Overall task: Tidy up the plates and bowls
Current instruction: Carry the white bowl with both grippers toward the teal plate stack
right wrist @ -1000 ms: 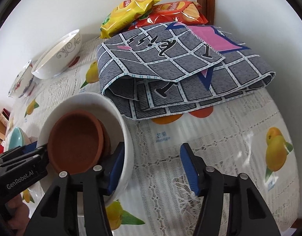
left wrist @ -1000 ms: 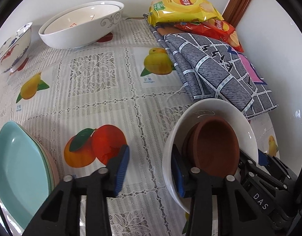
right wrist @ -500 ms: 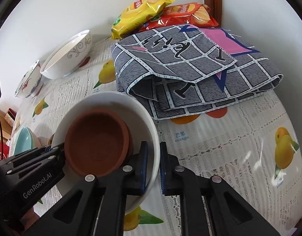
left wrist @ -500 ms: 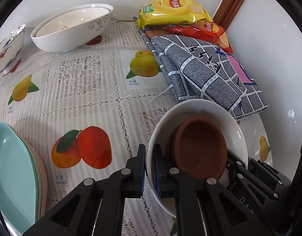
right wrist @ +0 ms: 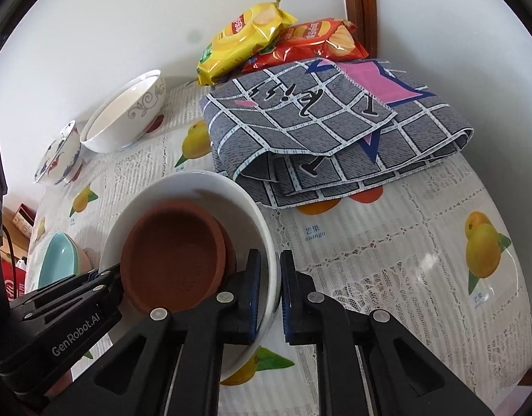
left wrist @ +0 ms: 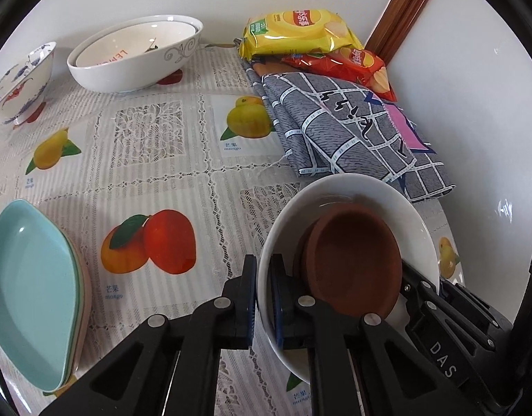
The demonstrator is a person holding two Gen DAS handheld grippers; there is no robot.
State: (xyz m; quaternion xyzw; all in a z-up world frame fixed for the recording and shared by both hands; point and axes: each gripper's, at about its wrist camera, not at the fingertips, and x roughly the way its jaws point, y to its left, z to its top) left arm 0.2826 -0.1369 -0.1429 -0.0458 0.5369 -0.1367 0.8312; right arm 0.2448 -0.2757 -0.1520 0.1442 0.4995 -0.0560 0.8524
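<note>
A white bowl (left wrist: 397,204) (right wrist: 203,187) holds stacked brown clay dishes (left wrist: 352,260) (right wrist: 172,253). My left gripper (left wrist: 263,298) is shut on the bowl's left rim, one pad inside and one outside. On the opposite rim my right gripper (right wrist: 268,294) is shut the same way. The bowl looks lifted slightly and tilted over the fruit-print tablecloth (left wrist: 144,145). A stack of teal and pink leaf-shaped plates (left wrist: 26,294) (right wrist: 58,260) lies at the left. Two nested large white bowls (left wrist: 134,55) (right wrist: 127,118) and a blue-and-red patterned bowl (left wrist: 19,79) (right wrist: 58,159) stand at the back.
A folded grey checked cloth (left wrist: 345,131) (right wrist: 328,131) lies just behind the held bowl. Yellow (left wrist: 297,31) (right wrist: 245,34) and red chip bags (left wrist: 352,66) (right wrist: 311,41) rest against the white wall by a wooden door frame (left wrist: 411,7). The table's right edge curves away near the wall.
Both grippers went from open beside the white bowl's rim to shut on it. Since then the bowl has risen a little with them and the scene has shifted.
</note>
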